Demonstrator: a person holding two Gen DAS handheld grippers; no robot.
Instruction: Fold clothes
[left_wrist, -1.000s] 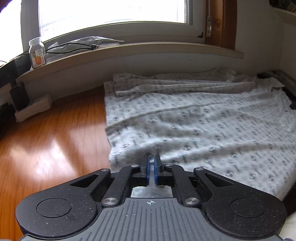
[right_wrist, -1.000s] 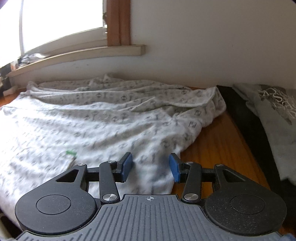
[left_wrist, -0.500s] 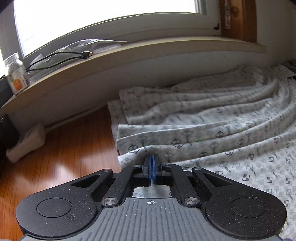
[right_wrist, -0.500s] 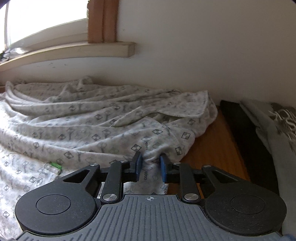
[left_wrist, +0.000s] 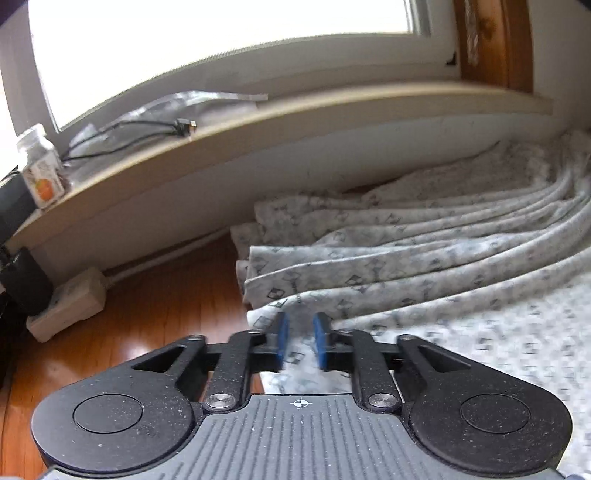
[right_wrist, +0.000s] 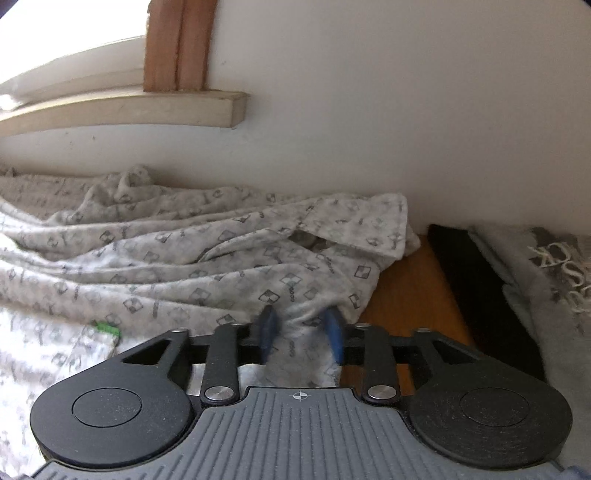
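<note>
One labelled jar (left_wrist: 41, 168) on windowsill (left_wrist: 332, 114), contents unclear, patterned garment (left_wrist: 424, 266) below

One white patterned cloth garment (left_wrist: 424, 273) lies on the wooden floor (left_wrist: 147, 325). The beige windowsill (left_wrist: 332, 110) carries one clear jar with an orange label (left_wrist: 42, 171) and one black cable (left_wrist: 147, 133). One white power strip (left_wrist: 70, 302) sits by the wall, and one grey printed garment (right_wrist: 546, 280) lies apart.

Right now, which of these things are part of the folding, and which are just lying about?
For the folding: patterned garment, left claw, right claw; both claws' jaws are opening, cloth between them.

Lying about: pill bottle, cable, power strip, grey printed cloth.
</note>
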